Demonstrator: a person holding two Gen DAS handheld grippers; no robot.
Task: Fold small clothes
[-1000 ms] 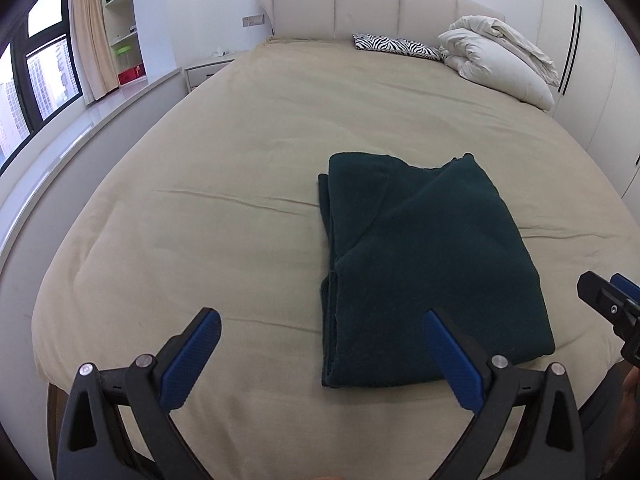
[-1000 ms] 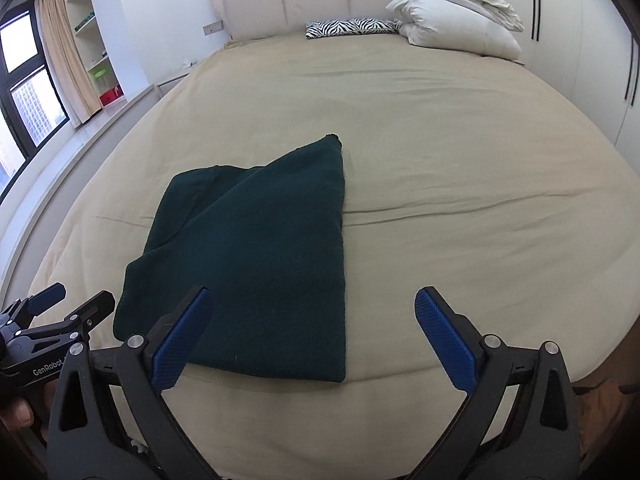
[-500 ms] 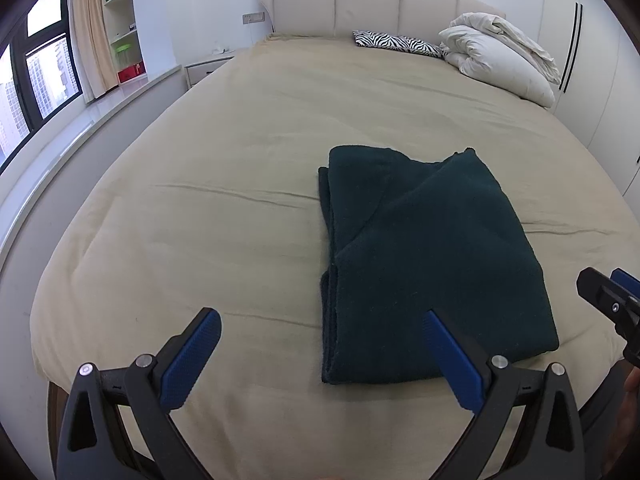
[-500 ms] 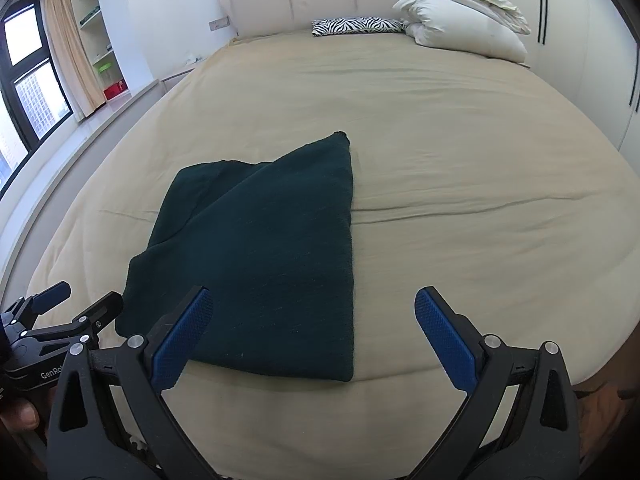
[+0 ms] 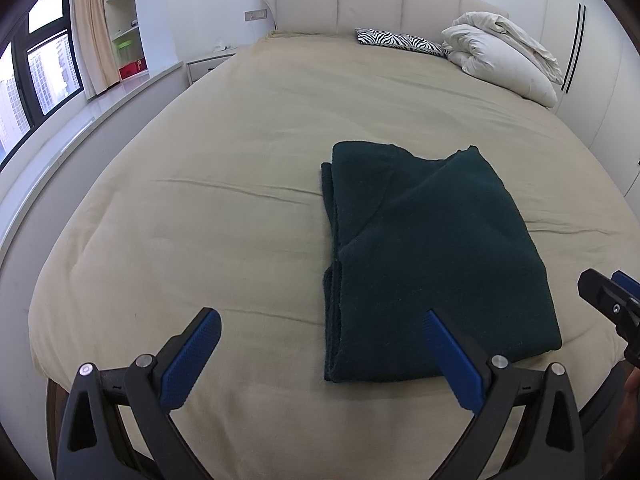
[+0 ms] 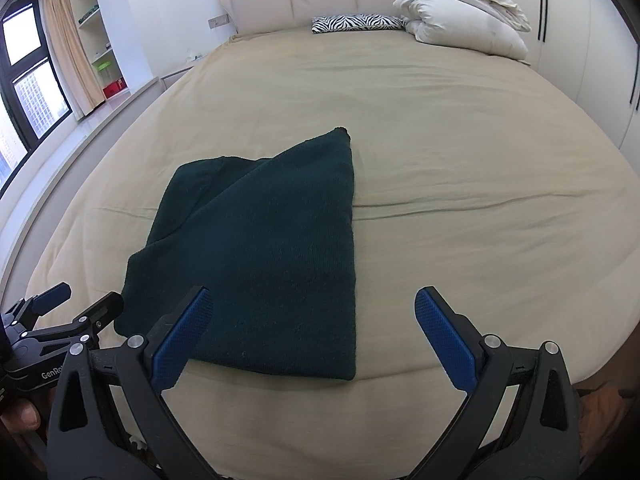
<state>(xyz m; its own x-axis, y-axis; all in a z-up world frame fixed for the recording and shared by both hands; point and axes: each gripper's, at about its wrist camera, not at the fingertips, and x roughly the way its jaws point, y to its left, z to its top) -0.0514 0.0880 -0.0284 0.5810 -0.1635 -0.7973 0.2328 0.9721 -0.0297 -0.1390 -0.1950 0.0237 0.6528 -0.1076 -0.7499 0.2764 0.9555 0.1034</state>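
Here we are at the foot of the bed (image 5: 224, 152), and the dark green garment (image 5: 432, 256) lies folded flat on the beige cover, near the front edge, its stacked layers showing along its left side. The left tongs (image 5: 320, 344) hang wide apart above the near edge of the bed, nothing between the blue pads (image 5: 192, 356); the right-hand pad sits in front of the garment's near edge, whether touching I can't tell. Over on the other camera, the right tongs (image 6: 312, 328) are spread wide too, empty, the left pad in front of the garment's (image 6: 264, 248) near corner, the other over bare cover. The left tongs (image 6: 60, 312) peek in at the lower left there. Up by the headboard (image 5: 360, 0): a zebra-print pillow (image 5: 400, 39) and a bundled white duvet (image 5: 504, 56), well apart from the garment
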